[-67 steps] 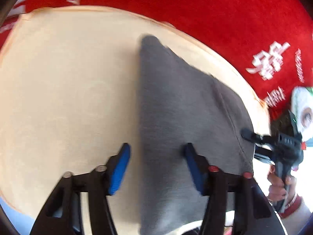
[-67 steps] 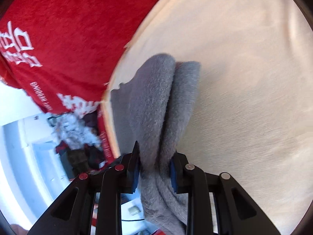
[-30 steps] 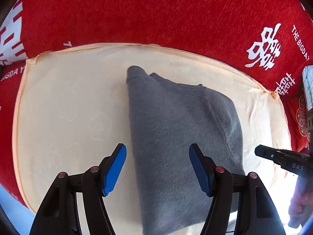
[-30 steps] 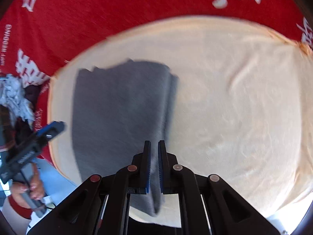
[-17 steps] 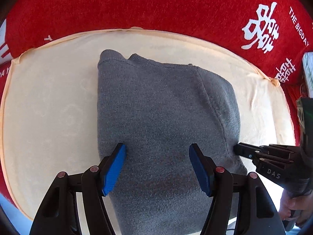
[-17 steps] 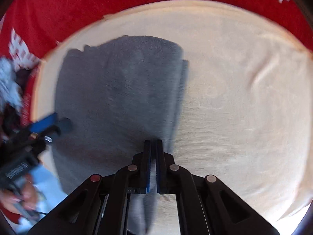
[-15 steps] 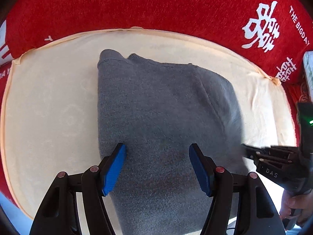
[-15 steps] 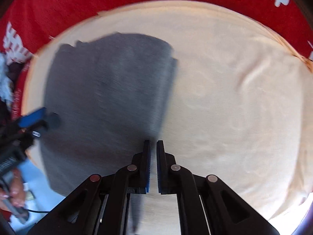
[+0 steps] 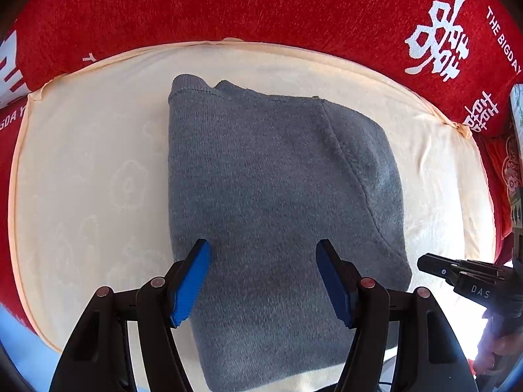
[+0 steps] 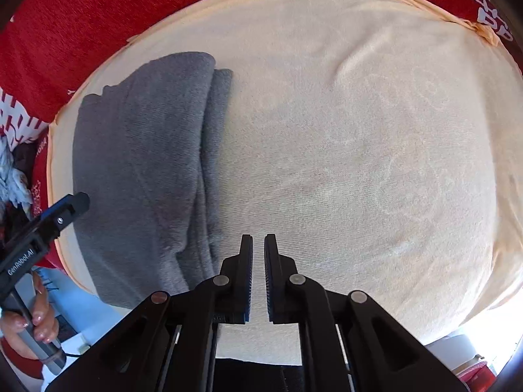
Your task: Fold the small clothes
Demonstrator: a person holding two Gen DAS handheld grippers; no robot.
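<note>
We see grey sweater [image 9: 261, 196] folded on cream towel [image 9: 81, 179] | red blanket [image 9: 261, 0] reads "THE BIGDAY" | left gripper [image 9: 263, 281] apart, empty | right gripper [image 10: 258, 271] together, empty

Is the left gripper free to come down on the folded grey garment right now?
Probably yes: the left gripper hangs open above the grey garment, with nothing between. The right gripper sits off to the side.

place: home | evidence: red blanket [image 9: 261, 3], cream towel [image 10: 359, 130] as bedding
</note>
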